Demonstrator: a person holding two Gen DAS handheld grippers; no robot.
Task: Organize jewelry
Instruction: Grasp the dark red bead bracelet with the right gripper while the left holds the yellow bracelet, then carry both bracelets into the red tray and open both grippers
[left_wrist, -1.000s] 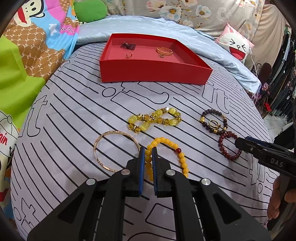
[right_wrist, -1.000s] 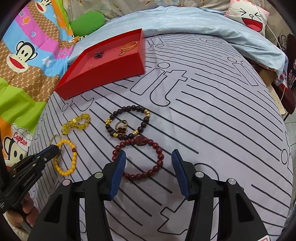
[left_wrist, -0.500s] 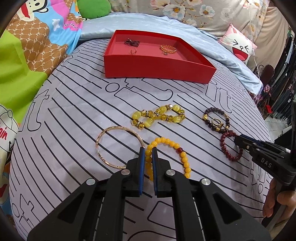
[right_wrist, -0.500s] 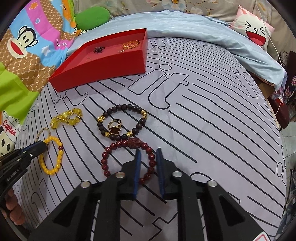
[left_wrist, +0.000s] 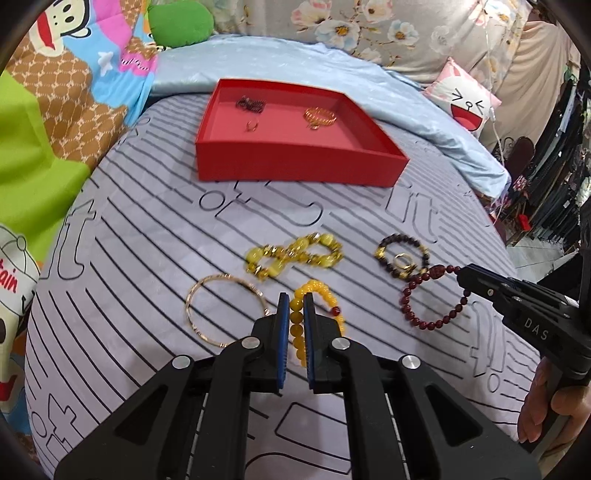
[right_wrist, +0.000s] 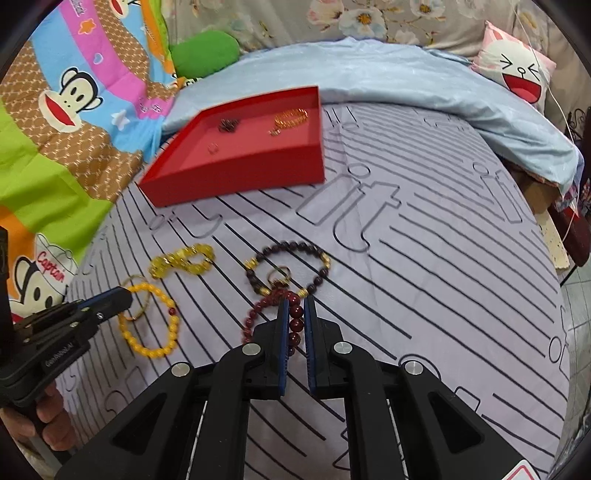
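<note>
So it's all laid out on a bed with a grey striped bedsheet (left_wrist: 147, 229), and the red tray (left_wrist: 295, 166) sits toward the far side of it, so I'll place everything off that tray. Both grippers are on the near side of the tray: the left gripper (left_wrist: 295, 308) has its fingers pinching the yellow bead bracelet (left_wrist: 317, 314), beads squeezed right between the blue pads, and the right gripper (right_wrist: 295, 314) has its fingers closed on the dark red bead bracelet (right_wrist: 266, 310), which looks partly lifted and stretched in the left wrist view. Nearer than the tray and to the left of the yellow one lies a thin gold bangle (left_wrist: 225, 310), flat on the sheet, apparently touching the yellow beads. Between the tray and the yellow bracelet there's a chunky yellow-and-gold bracelet (left_wrist: 295, 254) twisted into a figure eight. Off toward the tray's near right corner is a dark bead bracelet with gold spacers (right_wrist: 288, 266), with a small gold ring (right_wrist: 279, 275) lying inside its loop. Inside the tray itself: a gold coil bracelet (left_wrist: 319, 116) on the right half, a dark tangled piece (left_wrist: 251, 104) at the back left, and a tiny ring (left_wrist: 252, 126) just in front of that.
</note>
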